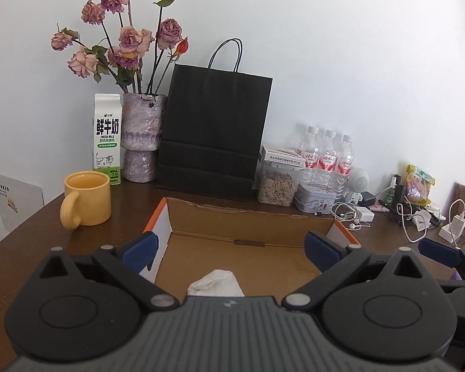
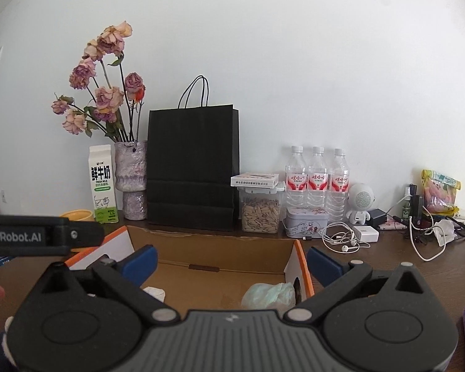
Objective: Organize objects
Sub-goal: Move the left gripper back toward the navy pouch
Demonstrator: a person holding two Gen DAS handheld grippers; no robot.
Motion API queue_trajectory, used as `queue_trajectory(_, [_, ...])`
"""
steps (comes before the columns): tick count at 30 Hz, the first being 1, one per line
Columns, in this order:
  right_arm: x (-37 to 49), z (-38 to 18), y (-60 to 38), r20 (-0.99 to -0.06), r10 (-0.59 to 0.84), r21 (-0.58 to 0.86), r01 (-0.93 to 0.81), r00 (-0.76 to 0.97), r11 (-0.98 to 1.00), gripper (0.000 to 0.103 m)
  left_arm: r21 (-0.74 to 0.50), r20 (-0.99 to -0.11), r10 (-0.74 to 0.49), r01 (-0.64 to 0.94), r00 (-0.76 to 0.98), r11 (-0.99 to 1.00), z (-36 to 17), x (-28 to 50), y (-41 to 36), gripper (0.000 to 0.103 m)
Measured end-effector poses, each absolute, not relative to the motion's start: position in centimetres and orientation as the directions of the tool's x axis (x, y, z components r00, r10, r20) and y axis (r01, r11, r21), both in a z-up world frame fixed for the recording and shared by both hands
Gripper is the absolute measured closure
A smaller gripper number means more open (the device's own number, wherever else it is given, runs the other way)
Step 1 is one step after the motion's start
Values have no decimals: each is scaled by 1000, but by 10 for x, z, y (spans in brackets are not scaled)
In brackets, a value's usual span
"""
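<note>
left tongs (image 1: pixel 232 248): released, empty, above cardboard box (image 1: pixel 248 220).
right tongs (image 2: pixel 232 263): released, empty.
box: on tabletop (image 1: pixel 31 248), holds crumpled tissue (image 1: pixel 215 283).
advice: pick 1 loose item next, approach squarely.

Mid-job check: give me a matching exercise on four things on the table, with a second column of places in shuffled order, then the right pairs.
Things:
1. yellow mug
2. crumpled white tissue
3. flat white box
4. earphones

Places:
A. on the lid of the clear seed jar
B. on the table in front of the water bottles
C. inside the open cardboard box
D. in front of the milk carton, left of the cardboard box

Pairs: 1-D, 2-C, 3-A, 4-B
</note>
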State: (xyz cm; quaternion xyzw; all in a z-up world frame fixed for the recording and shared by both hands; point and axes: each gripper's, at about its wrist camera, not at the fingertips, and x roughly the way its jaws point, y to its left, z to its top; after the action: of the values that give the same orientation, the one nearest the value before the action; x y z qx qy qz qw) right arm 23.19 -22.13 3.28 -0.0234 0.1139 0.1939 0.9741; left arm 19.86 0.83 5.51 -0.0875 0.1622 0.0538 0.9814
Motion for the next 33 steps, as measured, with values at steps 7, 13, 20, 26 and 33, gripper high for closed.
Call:
queue_trajectory(7, [197, 31, -245, -244, 371, -7, -384, 896, 923, 0, -141, -312, 95, -144, 945, 980, 60, 158, 17, 0])
queue_trajectory(13, [169, 24, -265, -272, 355, -24, -375, 894, 927, 0, -130, -336, 123, -175, 934, 976, 53, 128, 30, 0])
queue_trajectory(20, [143, 4, -293, -335, 318, -33, -348, 887, 937, 0, -114, -388, 159, -219, 908, 969, 37, 100, 49, 0])
queue_trajectory(26, [126, -16, -315, -401, 278, -38, -319, 873, 947, 0, -105, -421, 193, -259, 886, 960, 24, 77, 66, 0])
queue_trajectory(33, [121, -31, -330, -469, 247, -80, -319, 848, 944, 0, -85, -477, 219, -293, 851, 952, 4, 58, 84, 0])
